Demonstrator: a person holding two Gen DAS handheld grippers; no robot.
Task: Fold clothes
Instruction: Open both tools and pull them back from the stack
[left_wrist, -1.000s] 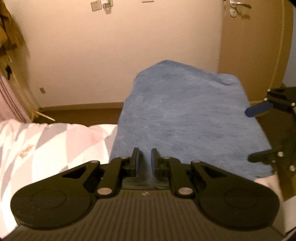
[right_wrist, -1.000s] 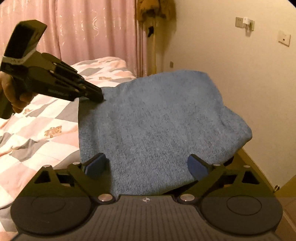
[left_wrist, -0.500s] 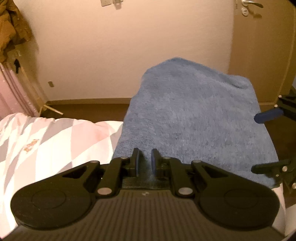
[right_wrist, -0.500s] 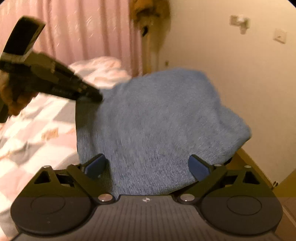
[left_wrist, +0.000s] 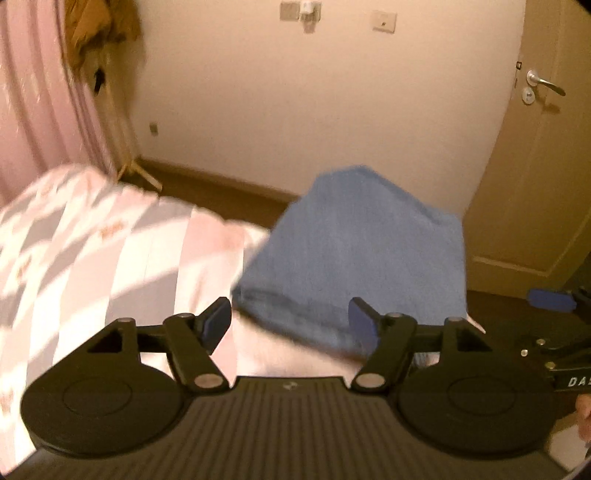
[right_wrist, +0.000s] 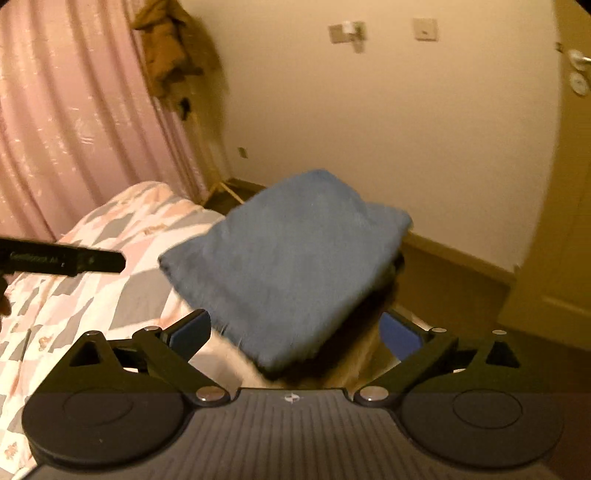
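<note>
Both hand-held grippers, left (left_wrist: 290, 320) and right (right_wrist: 295, 332), gape wide behind the folded blue cloth (right_wrist: 291, 266).

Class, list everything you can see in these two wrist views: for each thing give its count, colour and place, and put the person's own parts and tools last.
Folded blue fabric garment: one, blue, on the corner of the bed.
Pink, grey and white checked bedspread: one, under and left of the garment.
Pink pleated curtain: one, far left.
Brown hanging garment: one, beside the curtain.
Wall plates: at least two, pale, high on the cream wall.
Beige door with metal handle: one, far right.
Brown wooden floor: beyond the bed.
Left gripper: black, blue pads, jaws open.
Right gripper: black, blue pads, jaws open.
</note>
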